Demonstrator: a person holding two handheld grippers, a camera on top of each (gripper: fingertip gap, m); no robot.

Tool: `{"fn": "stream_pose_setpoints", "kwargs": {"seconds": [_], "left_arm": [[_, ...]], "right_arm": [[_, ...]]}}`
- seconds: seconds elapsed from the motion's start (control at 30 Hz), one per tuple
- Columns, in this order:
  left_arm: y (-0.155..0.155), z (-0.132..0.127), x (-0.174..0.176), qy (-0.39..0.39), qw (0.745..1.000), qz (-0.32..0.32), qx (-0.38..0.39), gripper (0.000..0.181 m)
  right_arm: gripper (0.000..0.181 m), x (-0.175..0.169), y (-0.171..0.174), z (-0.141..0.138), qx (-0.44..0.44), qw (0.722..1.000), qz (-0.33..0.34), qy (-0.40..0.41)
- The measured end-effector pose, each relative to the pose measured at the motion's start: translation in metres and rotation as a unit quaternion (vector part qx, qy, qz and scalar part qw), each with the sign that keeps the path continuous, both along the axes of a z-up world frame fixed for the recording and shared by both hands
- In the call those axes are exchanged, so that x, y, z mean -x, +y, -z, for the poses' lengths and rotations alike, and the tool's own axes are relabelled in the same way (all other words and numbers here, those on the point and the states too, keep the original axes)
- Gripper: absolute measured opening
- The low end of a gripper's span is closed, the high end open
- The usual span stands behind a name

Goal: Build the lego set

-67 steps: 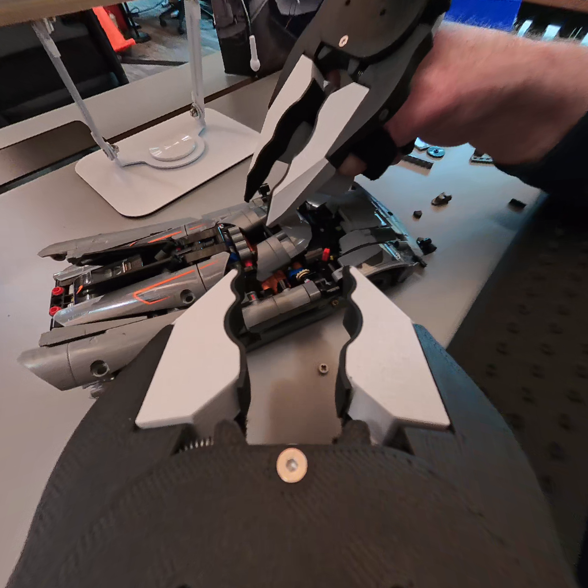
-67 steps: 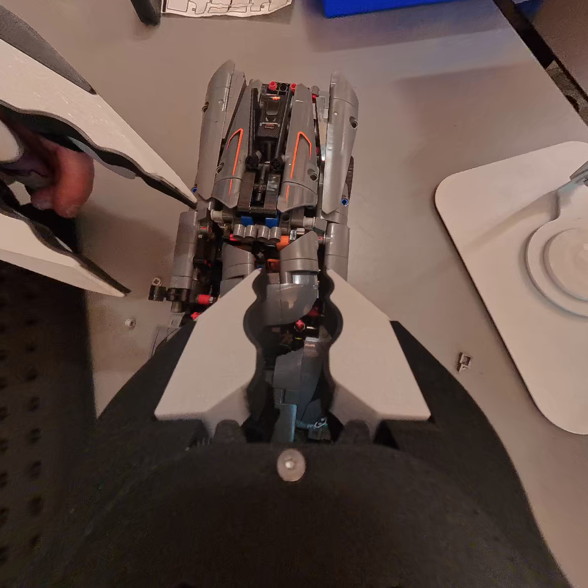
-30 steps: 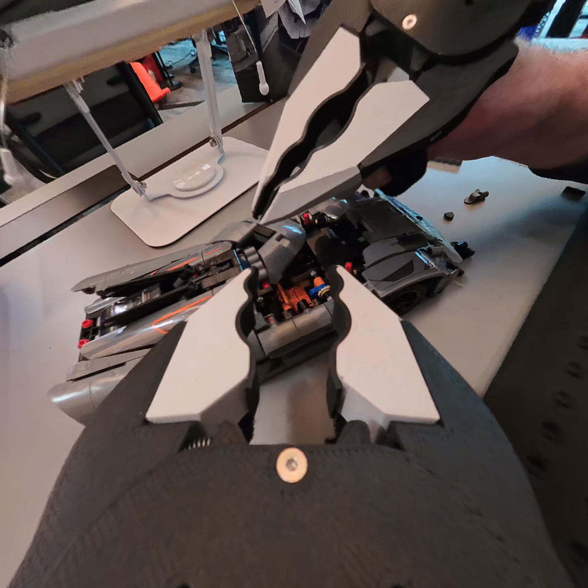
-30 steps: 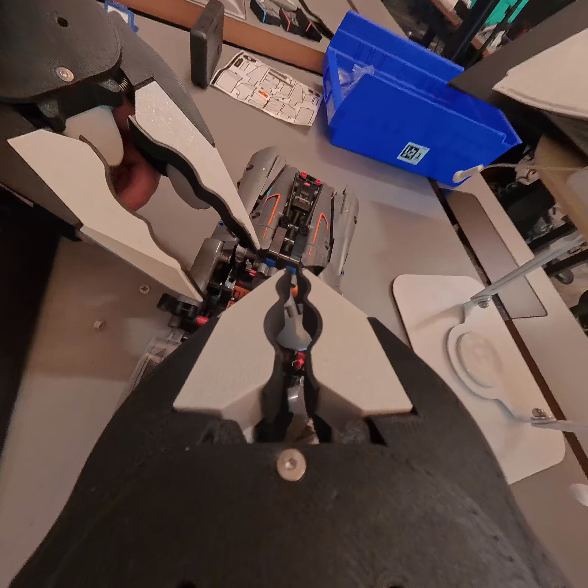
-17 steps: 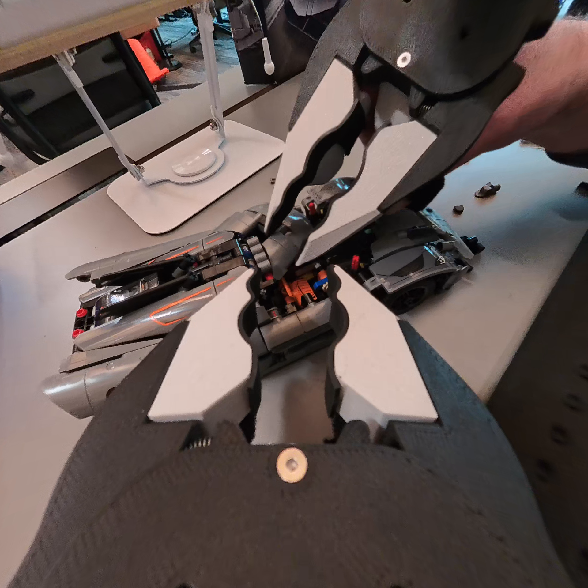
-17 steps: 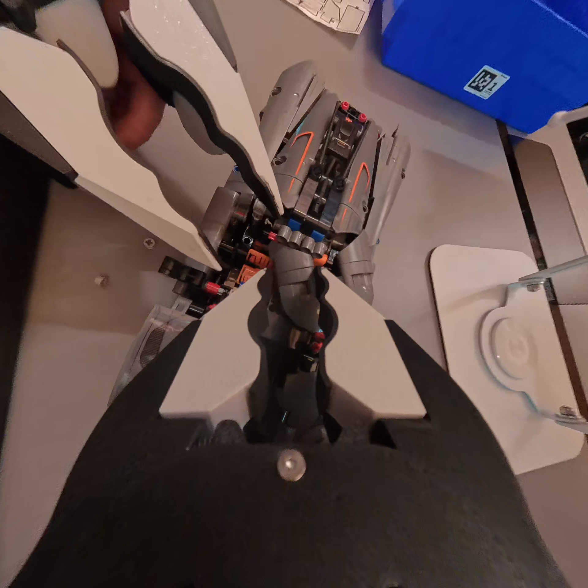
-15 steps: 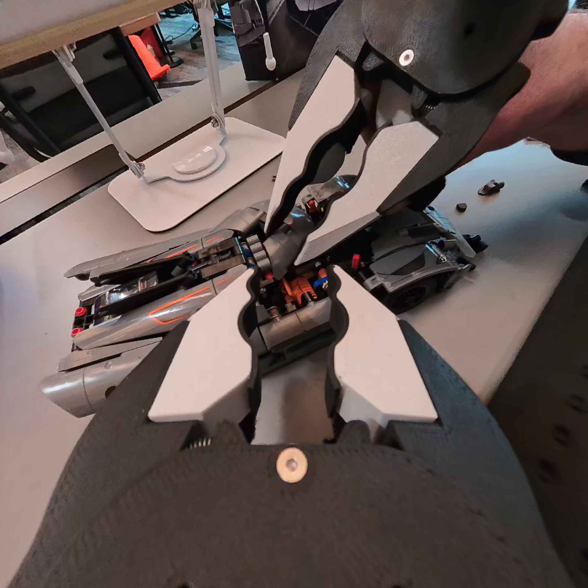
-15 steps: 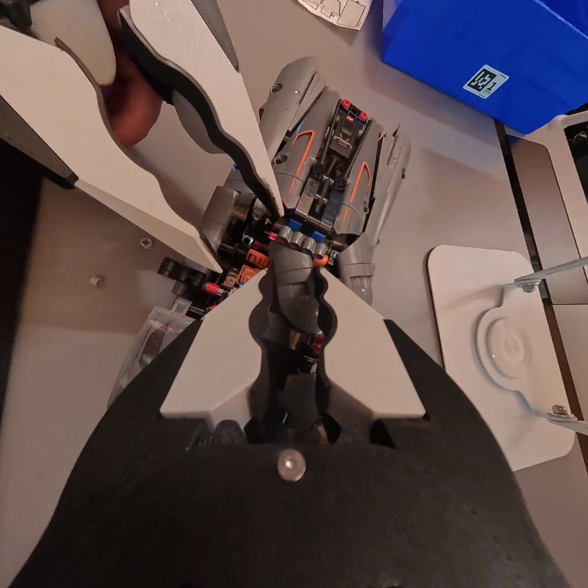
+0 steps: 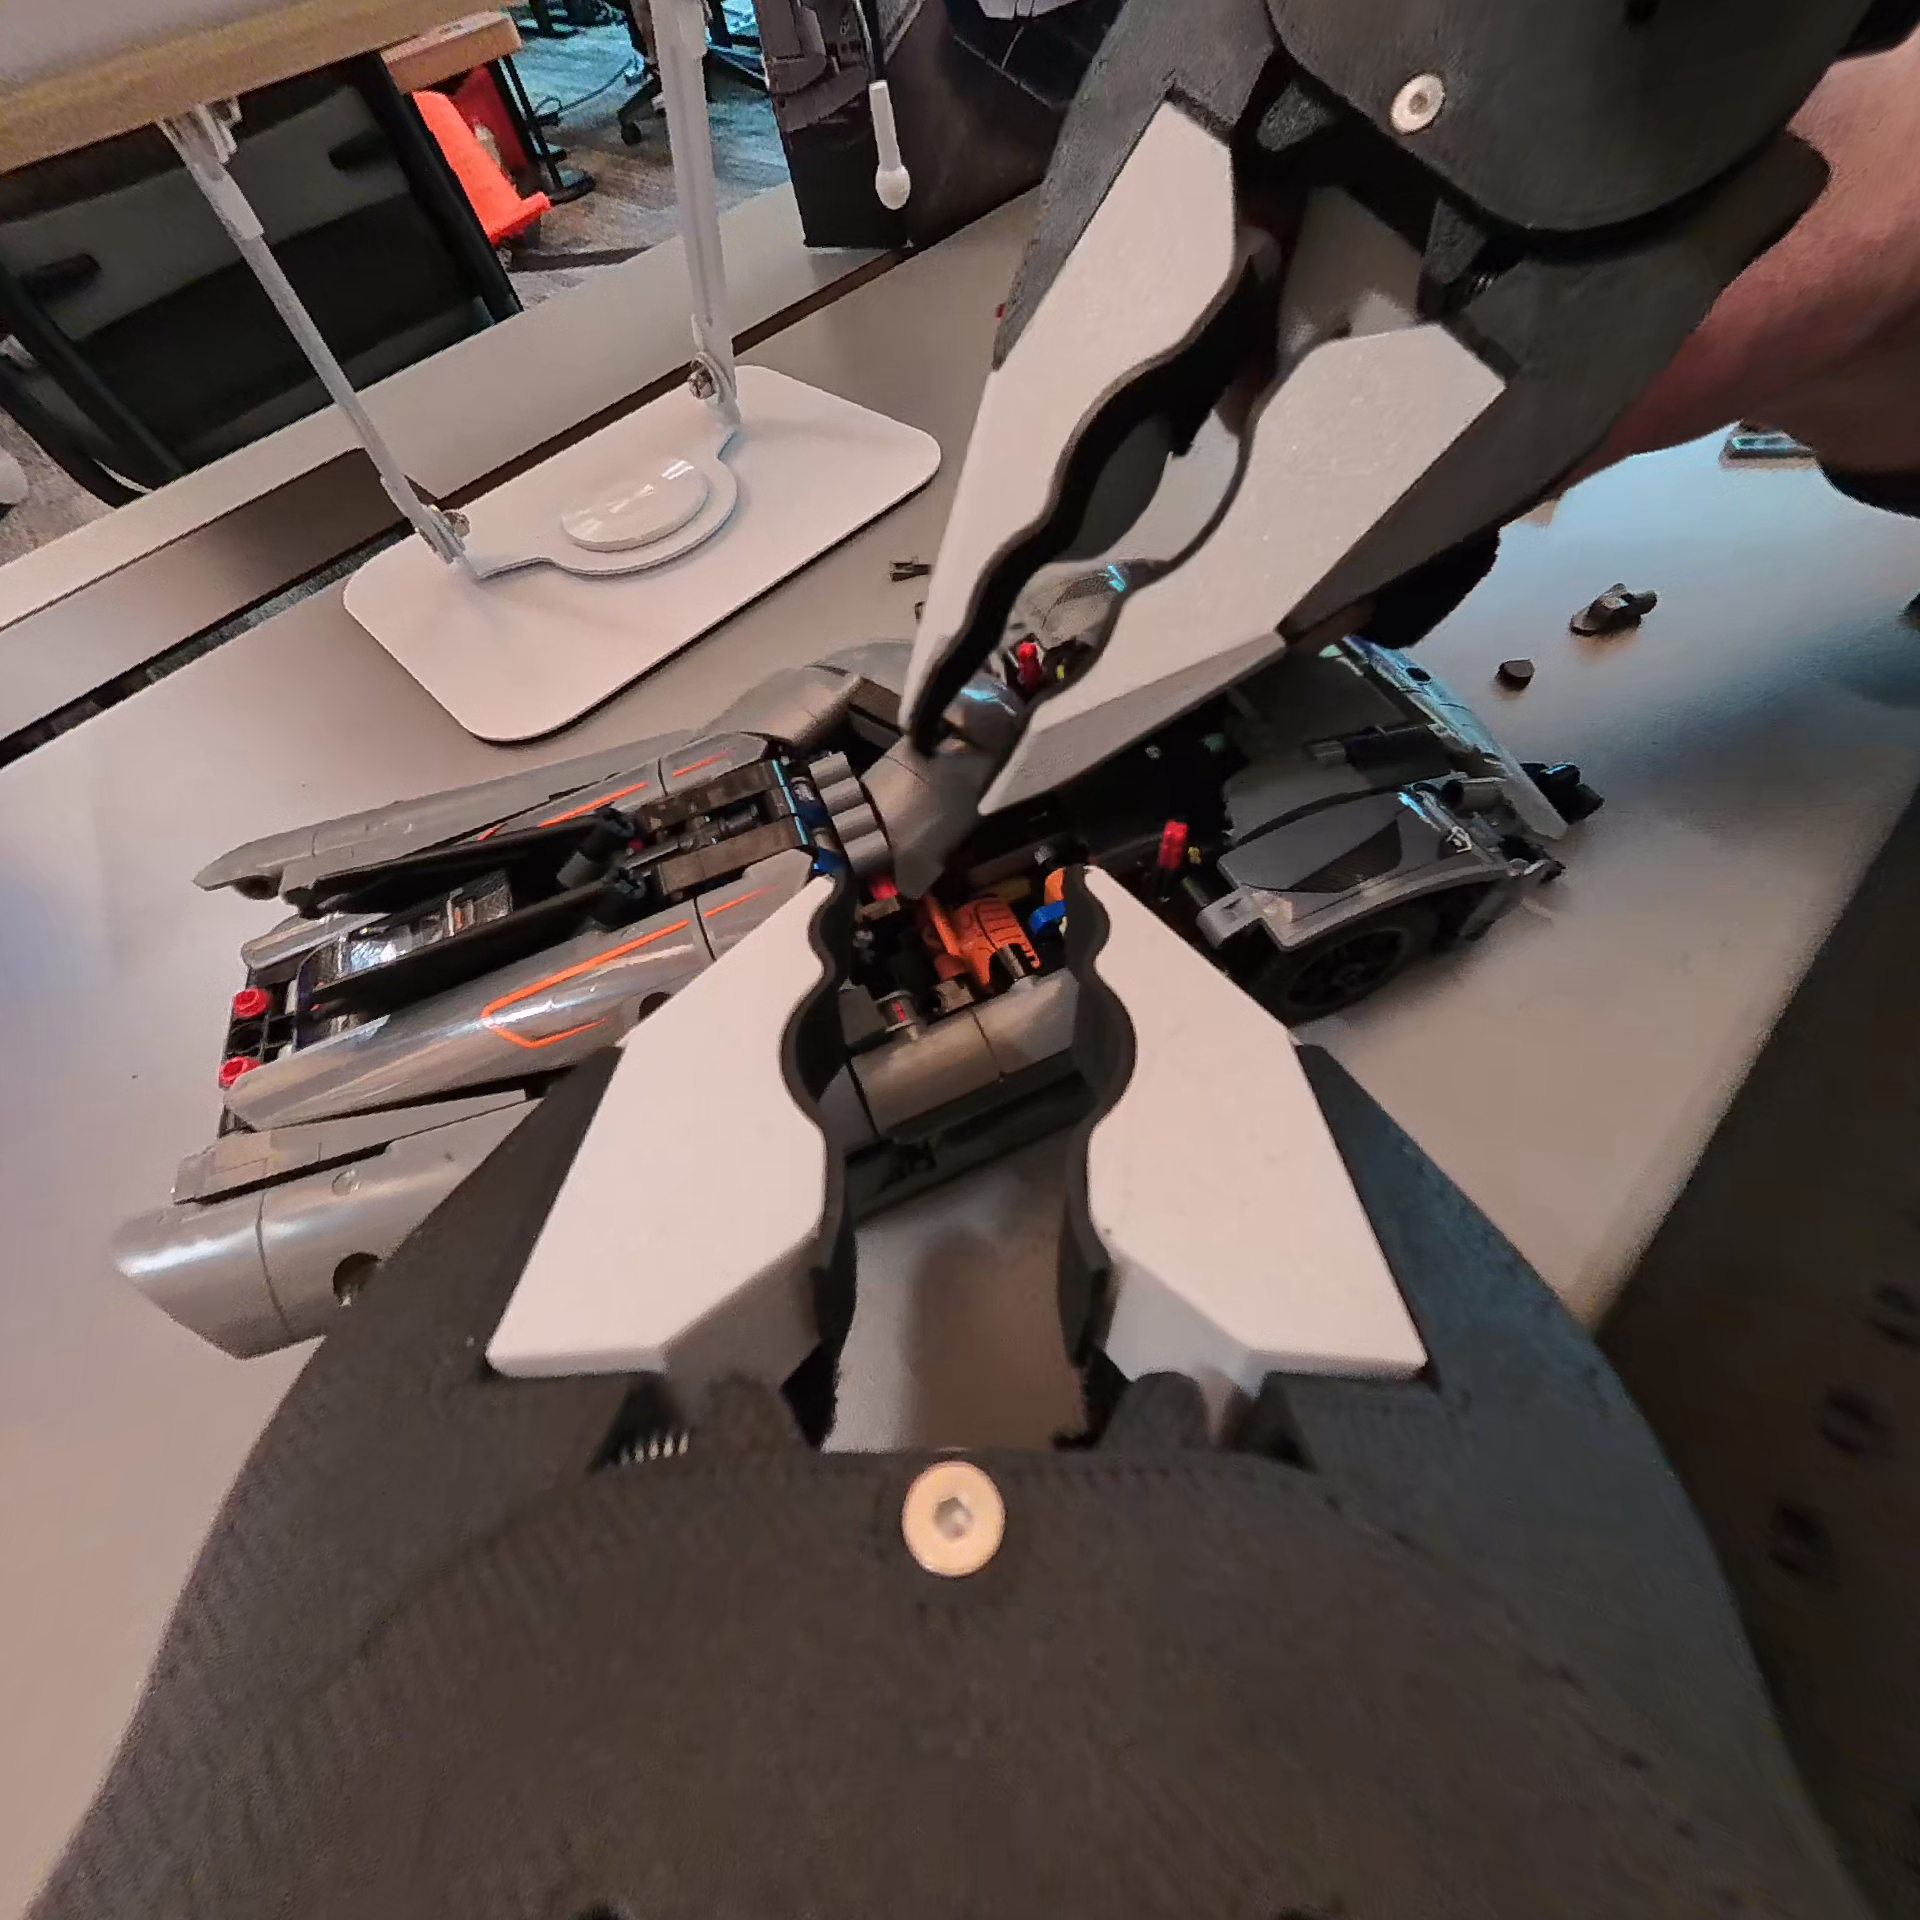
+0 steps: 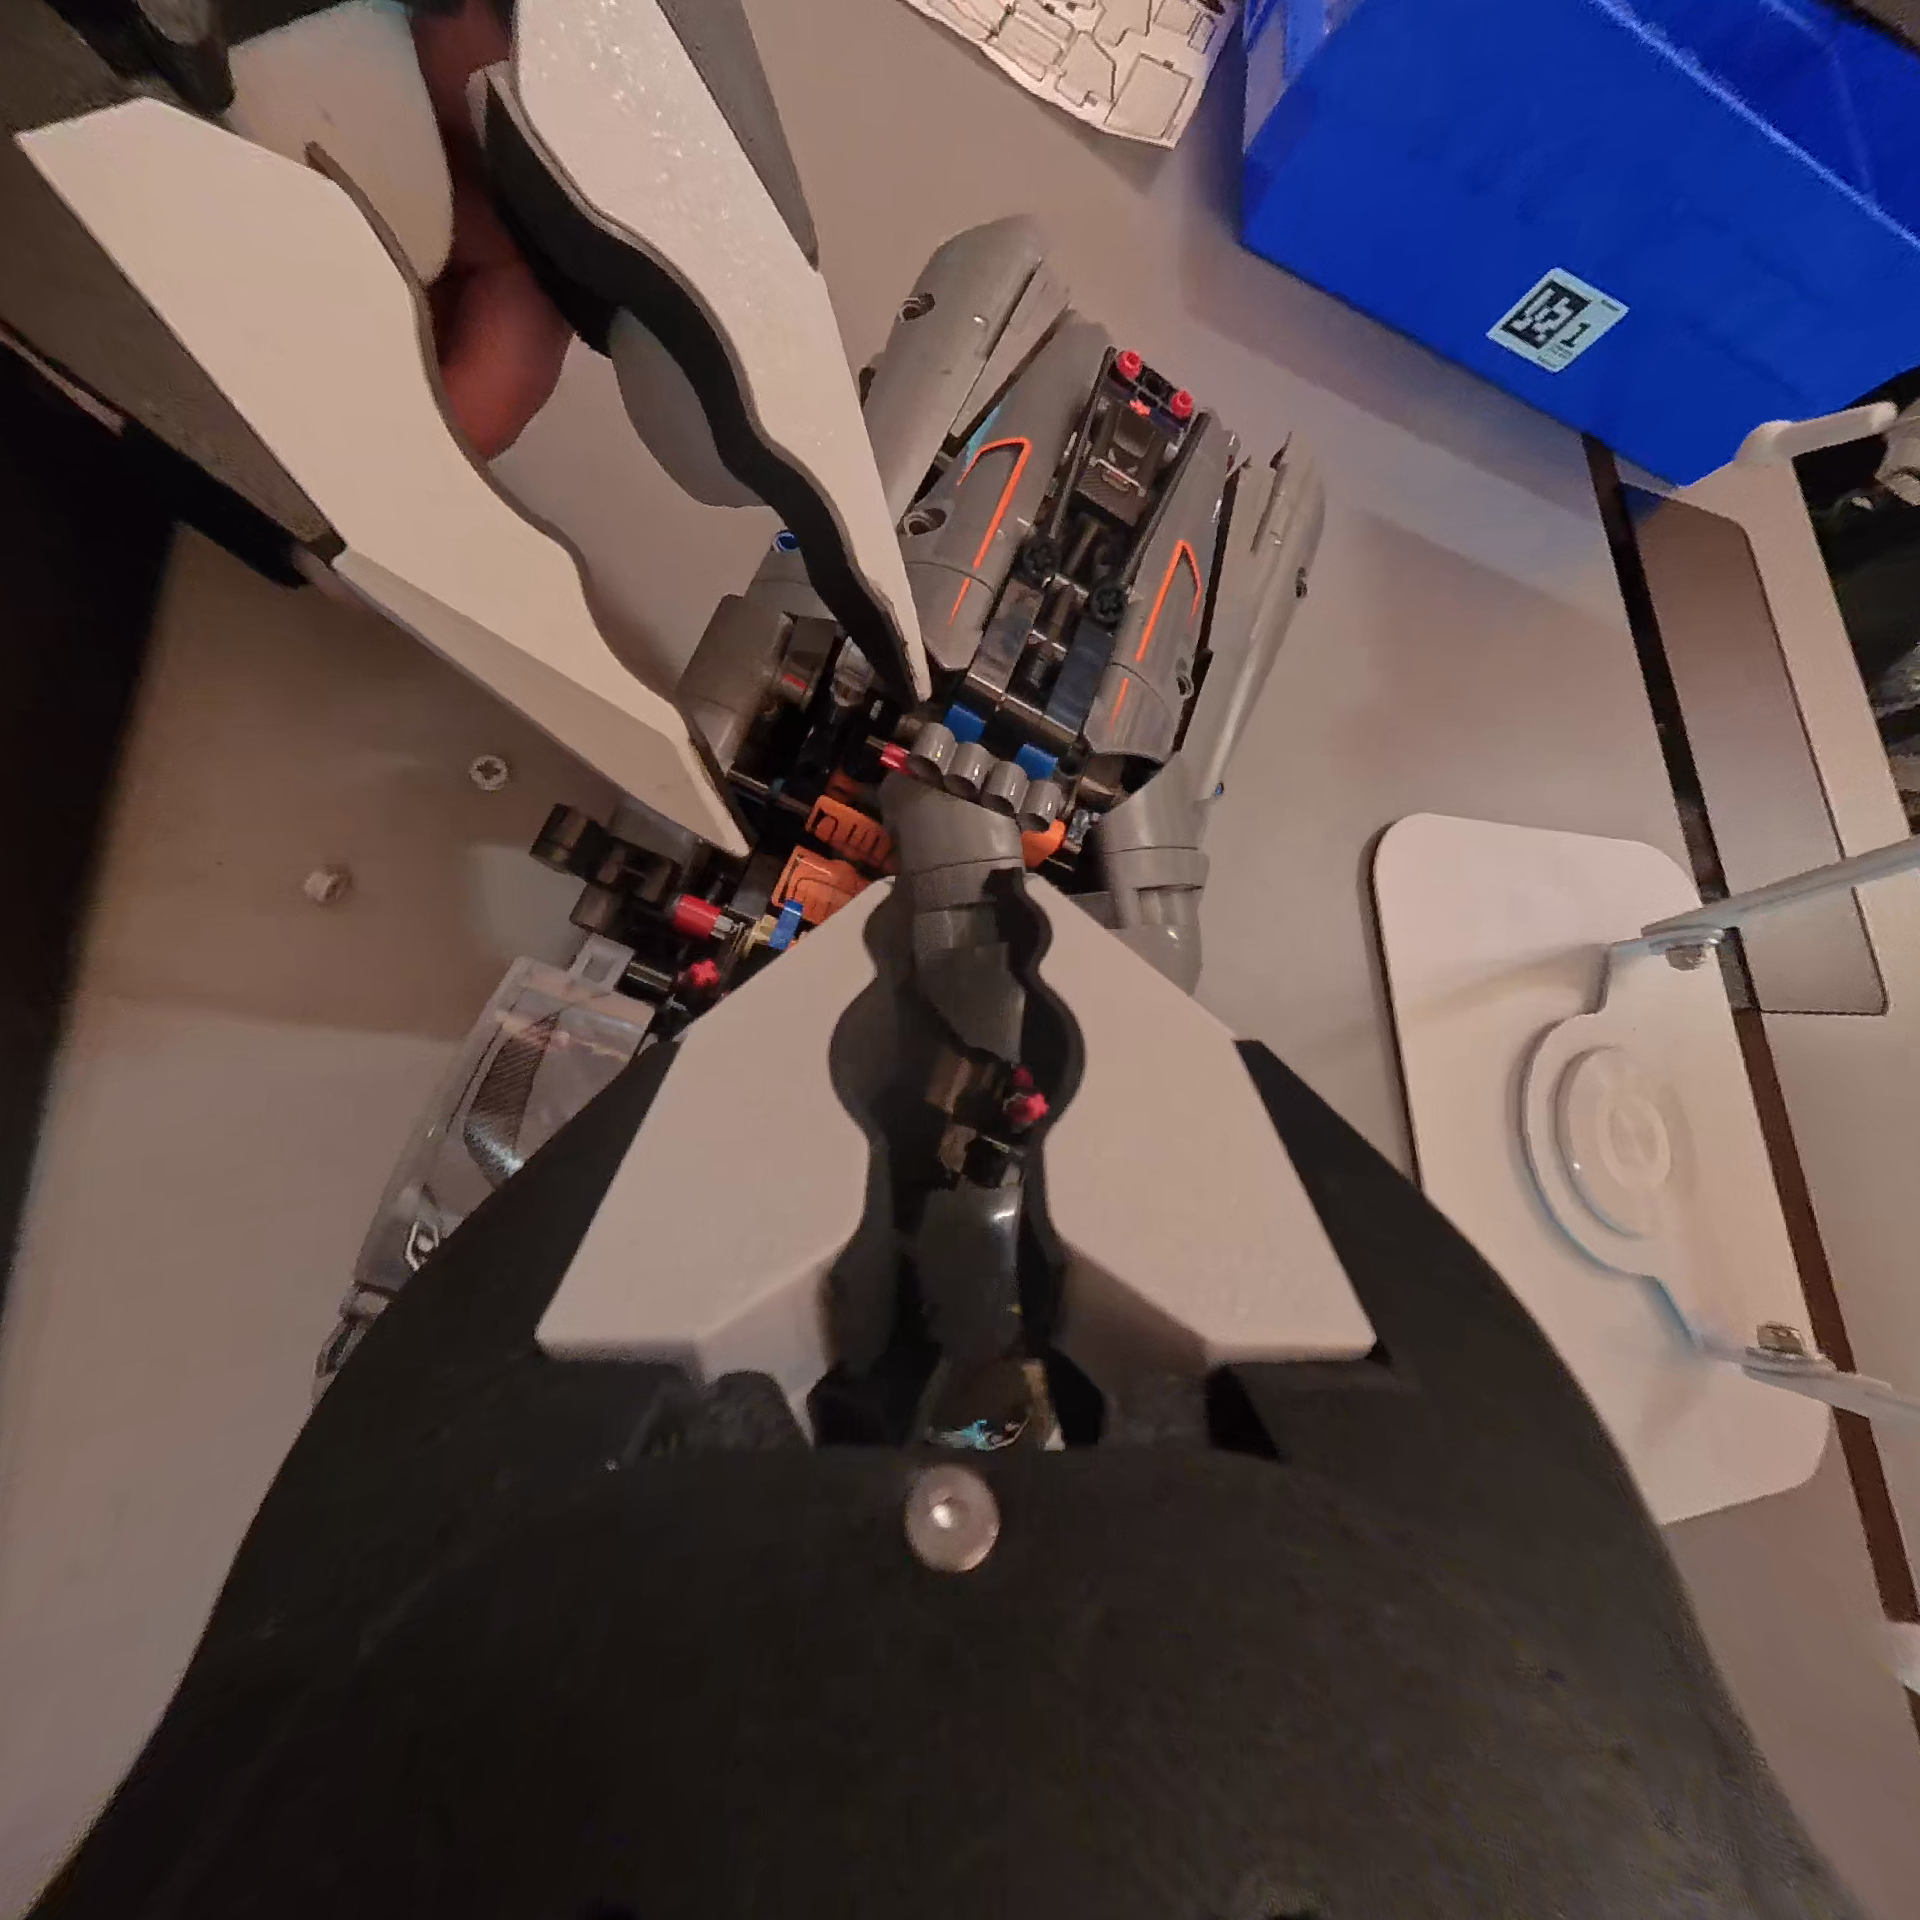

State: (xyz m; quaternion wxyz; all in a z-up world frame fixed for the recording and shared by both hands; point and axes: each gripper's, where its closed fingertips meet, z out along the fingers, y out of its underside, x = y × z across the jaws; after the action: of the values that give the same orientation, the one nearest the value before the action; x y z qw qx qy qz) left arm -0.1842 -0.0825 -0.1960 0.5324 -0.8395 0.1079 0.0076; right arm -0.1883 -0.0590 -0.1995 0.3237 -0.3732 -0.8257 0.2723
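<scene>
The car lies across the middle of the left wrist frame, filling the grey table from left edge to right of centre. Over its middle the right gripper comes down from the upper right, blocking that way in. The left gripper stands spread at the car's near side. Upper left, a white stand with slanted rods takes the room behind the car. Loose bits dot the table at right. Bare table lies at lower left and right of the car's nose. In the right wrist frame, a blue bin closes the upper right.
</scene>
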Motion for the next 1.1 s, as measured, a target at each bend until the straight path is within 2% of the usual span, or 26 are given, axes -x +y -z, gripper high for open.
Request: {"fn": "stream_pose_setpoints", "kwargs": {"seconds": [0.13,0.37,0.47,0.57,0.77,0.87,1.1], "left_arm": [[0.001,0.001,0.0,-0.001,1.0,0.001,0.002,0.039],[0.001,0.002,0.001,-0.003,1.0,-0.001,0.004,0.041],[0.001,0.002,0.002,-0.006,1.0,-0.002,0.002,0.041],[0.001,0.001,0.002,-0.007,1.0,-0.002,0.001,0.041],[0.001,0.002,0.001,-0.007,1.0,0.0,0.002,0.041],[0.001,0.002,0.003,-0.007,1.0,-0.003,0.002,0.042],[0.001,0.002,0.003,-0.005,1.0,-0.005,0.001,0.042]], "right_arm": [[0.031,0.003,-0.004,0.002,-0.018,1.0,-0.005,-0.005],[0.033,0.009,-0.002,0.007,-0.057,0.998,0.001,-0.011],[0.034,0.011,-0.004,-0.005,-0.065,0.998,0.0,0.016],[0.037,0.009,-0.003,-0.007,-0.055,0.998,0.005,0.003],[0.032,0.01,-0.004,0.011,-0.079,0.996,-0.004,-0.027],[0.025,0.012,-0.005,0.01,-0.081,0.996,-0.004,-0.025],[0.024,0.007,-0.006,0.001,-0.052,0.999,-0.002,-0.015]]}}
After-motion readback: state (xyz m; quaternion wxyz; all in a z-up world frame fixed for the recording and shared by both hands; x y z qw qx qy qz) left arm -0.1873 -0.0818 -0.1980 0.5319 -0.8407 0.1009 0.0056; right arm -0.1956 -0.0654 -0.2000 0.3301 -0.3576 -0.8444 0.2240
